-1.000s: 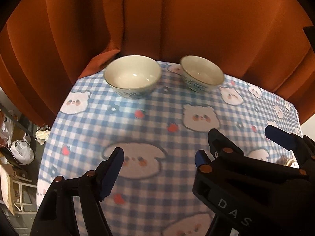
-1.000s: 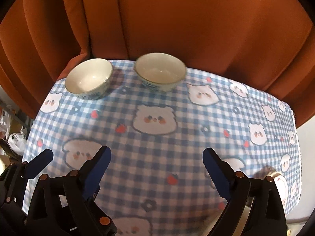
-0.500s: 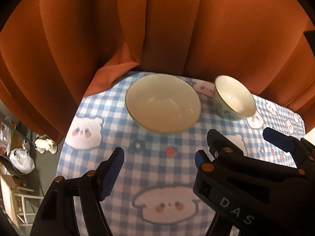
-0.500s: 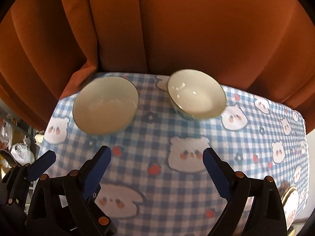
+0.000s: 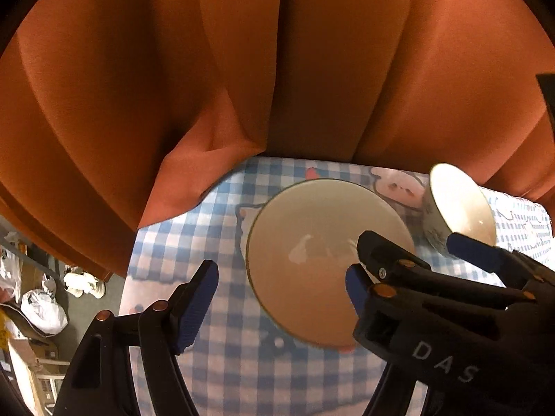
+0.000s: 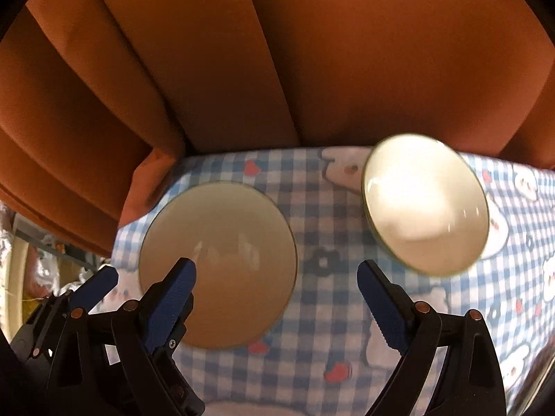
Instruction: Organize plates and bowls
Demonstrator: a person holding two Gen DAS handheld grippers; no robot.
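Note:
Two cream bowls stand on a blue checked tablecloth with bear faces. In the left wrist view the larger bowl (image 5: 322, 260) lies just ahead of my open left gripper (image 5: 281, 284), with the right finger over its inside. The smaller bowl (image 5: 458, 208) stands to its right. In the right wrist view my open right gripper (image 6: 277, 287) hovers between the larger bowl (image 6: 222, 260) at left and the smaller bowl (image 6: 425, 208) at upper right. The right gripper also shows in the left wrist view (image 5: 478, 253), and the left gripper shows in the right wrist view (image 6: 93, 286).
An orange curtain (image 5: 277, 69) hangs right behind the bowls along the table's far edge (image 6: 260, 152). The table's left edge drops to a cluttered floor with white bags (image 5: 41, 308).
Both grippers have moved forward toward the far edge. The bowls have grown much larger in both views. Both grippers stayed open.

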